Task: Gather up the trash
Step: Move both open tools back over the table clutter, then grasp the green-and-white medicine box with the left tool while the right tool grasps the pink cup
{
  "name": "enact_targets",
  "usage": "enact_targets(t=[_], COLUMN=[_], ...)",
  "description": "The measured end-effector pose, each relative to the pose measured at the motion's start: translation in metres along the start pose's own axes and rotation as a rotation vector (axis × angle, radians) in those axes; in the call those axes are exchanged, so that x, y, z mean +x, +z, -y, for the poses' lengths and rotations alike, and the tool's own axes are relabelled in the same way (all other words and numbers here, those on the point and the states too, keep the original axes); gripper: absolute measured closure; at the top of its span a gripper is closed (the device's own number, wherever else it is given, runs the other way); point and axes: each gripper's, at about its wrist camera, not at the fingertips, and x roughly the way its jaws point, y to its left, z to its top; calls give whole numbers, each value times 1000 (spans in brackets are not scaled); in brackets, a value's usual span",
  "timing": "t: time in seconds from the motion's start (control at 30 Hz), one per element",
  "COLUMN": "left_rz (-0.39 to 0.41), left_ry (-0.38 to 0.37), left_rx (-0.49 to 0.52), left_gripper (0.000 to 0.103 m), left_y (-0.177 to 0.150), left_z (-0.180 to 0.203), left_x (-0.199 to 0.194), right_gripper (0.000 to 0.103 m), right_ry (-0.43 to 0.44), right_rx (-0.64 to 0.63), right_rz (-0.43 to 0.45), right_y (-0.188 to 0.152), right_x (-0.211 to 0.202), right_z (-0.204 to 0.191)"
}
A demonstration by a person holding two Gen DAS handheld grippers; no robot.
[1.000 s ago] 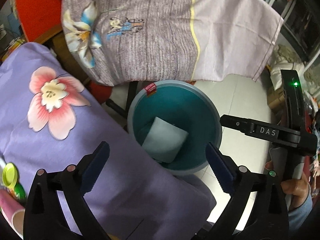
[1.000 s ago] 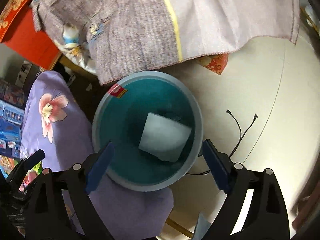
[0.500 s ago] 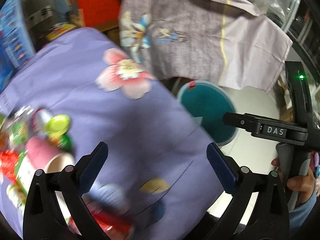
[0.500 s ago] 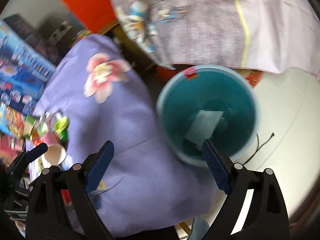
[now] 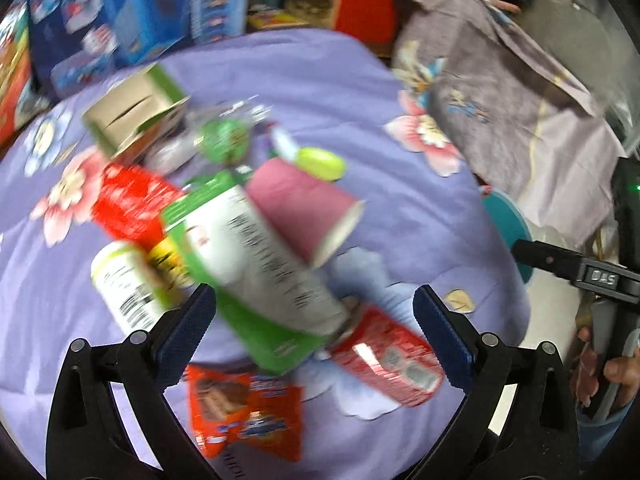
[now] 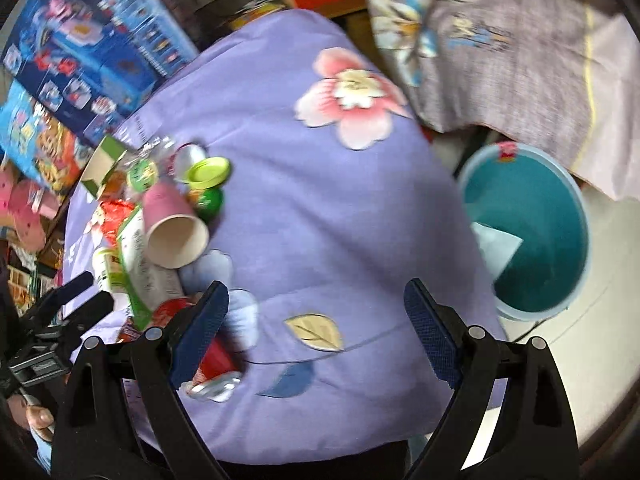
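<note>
A heap of trash lies on the purple flowered tablecloth (image 5: 340,92): a green and white carton (image 5: 260,268), a pink paper cup (image 5: 304,208) on its side, a red can (image 5: 388,356), an orange snack wrapper (image 5: 244,408) and a white bottle (image 5: 124,284). My left gripper (image 5: 314,320) hangs open right above the carton and the can, holding nothing. My right gripper (image 6: 316,328) stands open over bare cloth to the right of the heap; the pink cup (image 6: 172,228) and the red can (image 6: 208,360) lie by its left finger. The teal bucket (image 6: 532,232) holds a white sheet (image 6: 496,248).
Blue toy boxes (image 6: 92,40) stand behind the table at the left. A grey flowered cloth (image 6: 500,48) drapes over furniture at the back right. The bucket stands on the pale floor (image 6: 600,368) off the table's right edge. A hand holds the other gripper (image 5: 592,280).
Both grippers swung left, away from the bucket and over the table. The trash heap has come into view under the left gripper. Both stayed open and empty.
</note>
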Motion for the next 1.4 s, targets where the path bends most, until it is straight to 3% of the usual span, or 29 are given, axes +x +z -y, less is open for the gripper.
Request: enact_targets(t=[0.3,0.37,0.53,0.7,0.87,1.1,1.3,1.4], left_rz=[-71,-82,-69,-61,-95,-71,-60,-60], left_ry=[13,8,84,122,66,23,7,12], left_rx=[-104,-104,-81,-65,-114,-140,-145,-141], left_gripper=[4,4,4,4,4,4,4,4], left_y=[-3,-1,4,3,-4,-13,-18,-20], left_z=[-20,-16,-7,-20,-51,-83,-94,-97], left_x=[35,43,57,59,63,49,40,38], right_gripper=[17,17,17,17,17,17,18,30], right_ry=[-5,-7,-15,-16,22,85,71,67], right_rx=[-14,-14,-9,-30,-98,-233,-316,-332], right_rz=[-22,-28,-41,-60,-92,-164,-254,-279], right_y=[8,9,15,26,42,63,66,62], right_x=[12,15,21,30,46,85,127,139], right_z=[-26,-26,-25,-36,-73,-143,-174,-175])
